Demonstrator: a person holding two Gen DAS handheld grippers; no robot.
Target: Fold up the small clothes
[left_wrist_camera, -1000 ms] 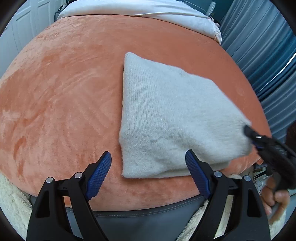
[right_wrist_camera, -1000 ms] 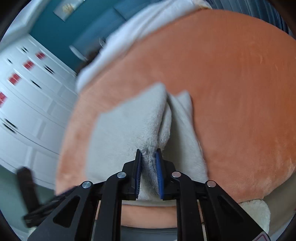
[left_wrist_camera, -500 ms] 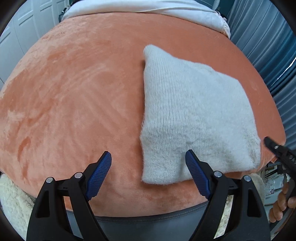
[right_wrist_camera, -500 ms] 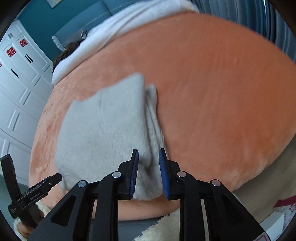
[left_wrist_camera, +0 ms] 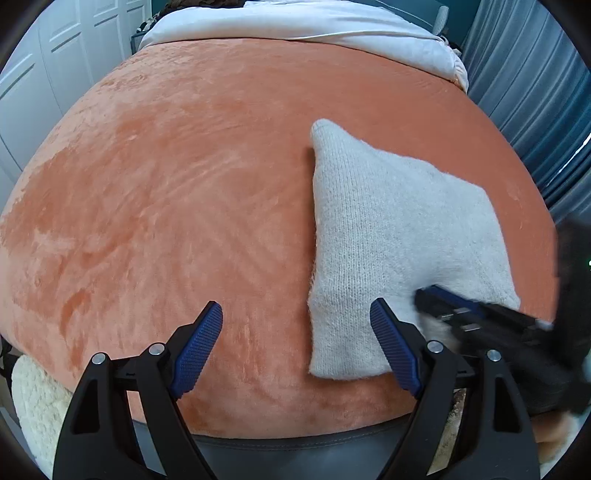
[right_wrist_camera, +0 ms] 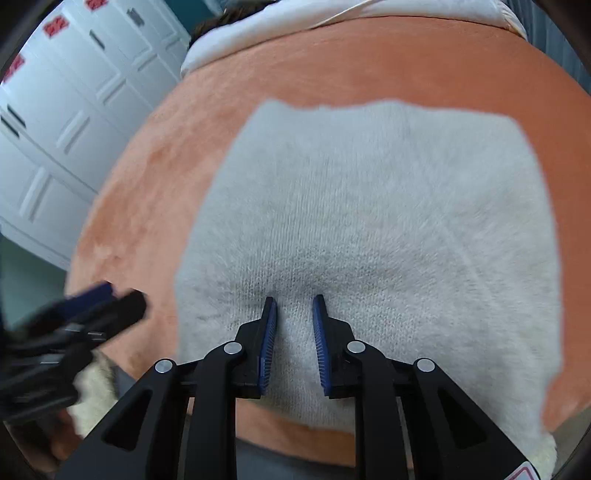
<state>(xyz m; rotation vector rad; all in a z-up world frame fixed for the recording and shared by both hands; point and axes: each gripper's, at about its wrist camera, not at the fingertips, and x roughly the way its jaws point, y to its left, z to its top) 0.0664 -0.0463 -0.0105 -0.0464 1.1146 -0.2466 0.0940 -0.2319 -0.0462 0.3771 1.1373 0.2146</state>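
Observation:
A folded pale grey knitted garment (left_wrist_camera: 388, 236) lies flat on the orange plush bed cover (left_wrist_camera: 184, 184), toward its near right side. It fills the right wrist view (right_wrist_camera: 369, 221). My left gripper (left_wrist_camera: 295, 332) is open and empty, over the cover at the garment's near left corner. My right gripper (right_wrist_camera: 293, 317) is partly open, its tips pressing down on the garment's near part, with nothing clamped. It shows blurred at the right of the left wrist view (left_wrist_camera: 454, 310).
White pillows (left_wrist_camera: 295, 26) lie at the bed's far end. White cabinet doors (right_wrist_camera: 55, 122) stand to the left, blue curtains (left_wrist_camera: 535, 92) to the right. A cream fleece rug (left_wrist_camera: 33, 398) lies below the near edge of the bed.
My right gripper let go of the garment's edge, opened a little and moved over the flat garment. The garment now lies flat. My left gripper drifted left and stayed open.

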